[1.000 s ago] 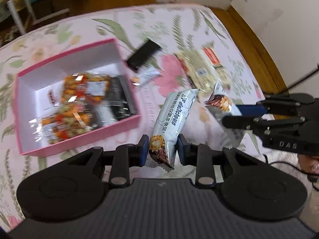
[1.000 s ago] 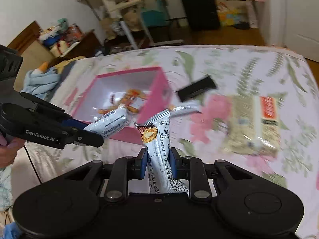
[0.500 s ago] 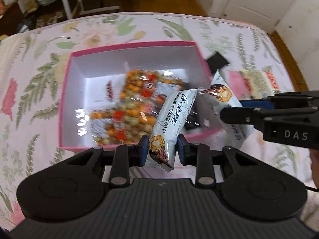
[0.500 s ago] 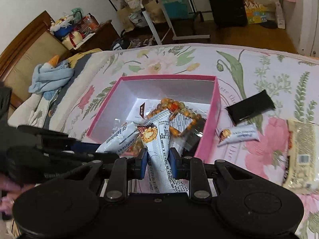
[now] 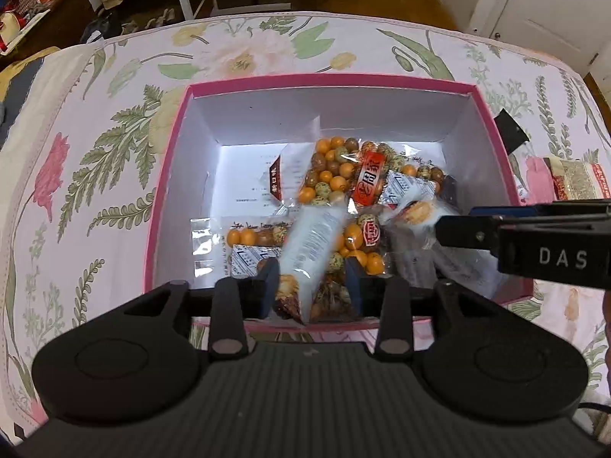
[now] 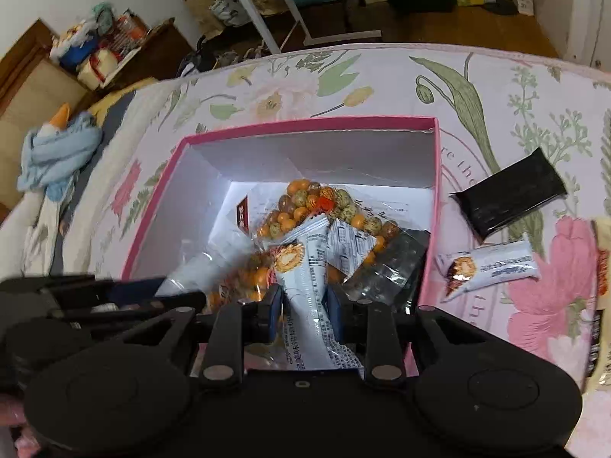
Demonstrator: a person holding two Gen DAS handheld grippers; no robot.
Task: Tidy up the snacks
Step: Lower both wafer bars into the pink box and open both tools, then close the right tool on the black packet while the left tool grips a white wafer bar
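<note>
A pink box (image 5: 168,175) with white inner walls sits on the floral bedcover and holds clear packs of orange and green nuts (image 5: 336,175). My left gripper (image 5: 311,292) hangs over the box's near wall, jaws opening. A white snack packet (image 5: 309,244) lies blurred and loose between its pads. My right gripper (image 6: 305,311) is over the box (image 6: 152,221) too, jaws opening. A second white packet (image 6: 305,286) stands between its pads with no firm squeeze showing. The right gripper's fingers (image 5: 469,234) reach in from the right in the left wrist view.
On the bedcover right of the box lie a black packet (image 6: 508,194), a small white snack packet (image 6: 488,267) and a beige pack (image 5: 580,179). A dark wrapper (image 6: 389,271) lies inside the box. A blue cloth (image 6: 57,152) lies far left. Beyond the bed edge are floor and furniture.
Both grippers moved from beside the box to over it and sank lower. Their jaws have widened, and both white packets now sit loose between the pads.
</note>
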